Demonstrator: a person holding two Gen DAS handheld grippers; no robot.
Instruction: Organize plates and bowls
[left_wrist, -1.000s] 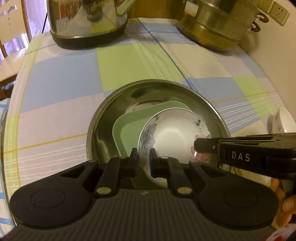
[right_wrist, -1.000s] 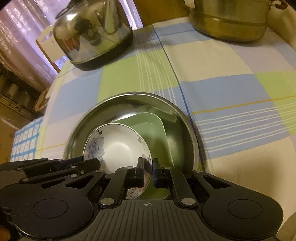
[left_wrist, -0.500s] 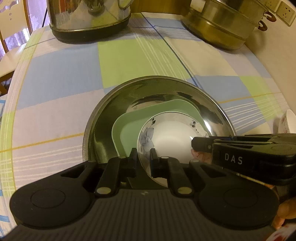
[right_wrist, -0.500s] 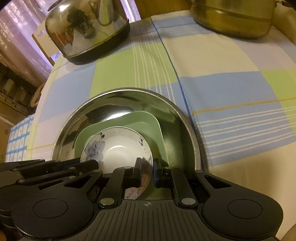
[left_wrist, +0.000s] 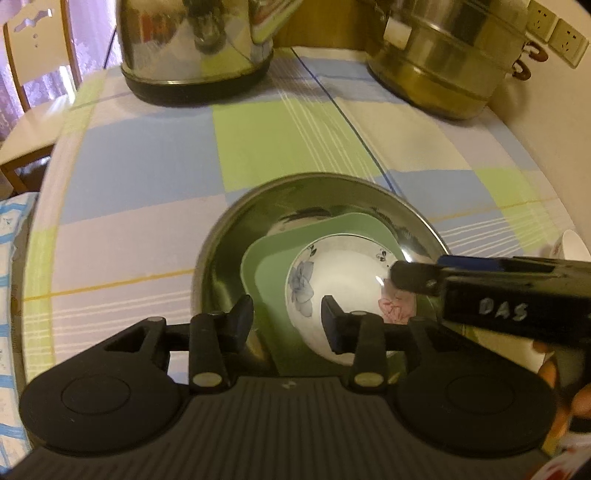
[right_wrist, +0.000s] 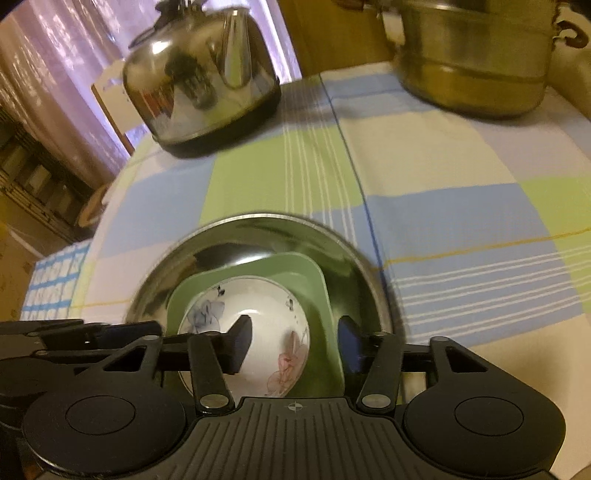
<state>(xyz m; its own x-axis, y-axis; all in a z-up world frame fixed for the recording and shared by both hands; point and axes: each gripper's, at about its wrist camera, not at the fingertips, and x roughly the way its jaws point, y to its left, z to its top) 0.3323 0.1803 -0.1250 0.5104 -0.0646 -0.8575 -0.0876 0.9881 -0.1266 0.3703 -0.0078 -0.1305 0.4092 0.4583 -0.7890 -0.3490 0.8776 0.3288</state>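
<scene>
Black fingers of the left gripper (left_wrist: 287, 317) stand apart; they have just been opening. The near-left rim of the white flowered bowl (left_wrist: 343, 280) sits in the gap between them, and the pads do not press on it. One pad (left_wrist: 242, 319) is outside the rim, over the green plate (left_wrist: 266, 280). The other pad (left_wrist: 332, 325) is inside the bowl.

The right gripper (right_wrist: 295, 341) has also just been opening, and its fingers stand wide apart. The bowl's right rim lies between them, not pinched. Its left pad (right_wrist: 240, 343) hangs over the inside of the bowl. Its right pad (right_wrist: 349, 345) is past the plate's edge, at about 3 o'clock from the bowl. In the left wrist view, this gripper comes in from 3 o'clock as a long black bar with "DAS" written on it.

The bowl is round, so it has no long side. Its open mouth faces up. It sits on the green plate, which has rounded corners and one corner pointing to about 1 o'clock. The plate lies in a big shiny metal basin (left_wrist: 229, 258) on a checked tablecloth (left_wrist: 147, 166).

Farther out, a shiny kettle (left_wrist: 195, 48) stands at 11 o'clock. A metal steamer pot (left_wrist: 443, 62) stands at 1 o'clock. Another white dish (left_wrist: 572, 247) peeks in at 3 o'clock.
</scene>
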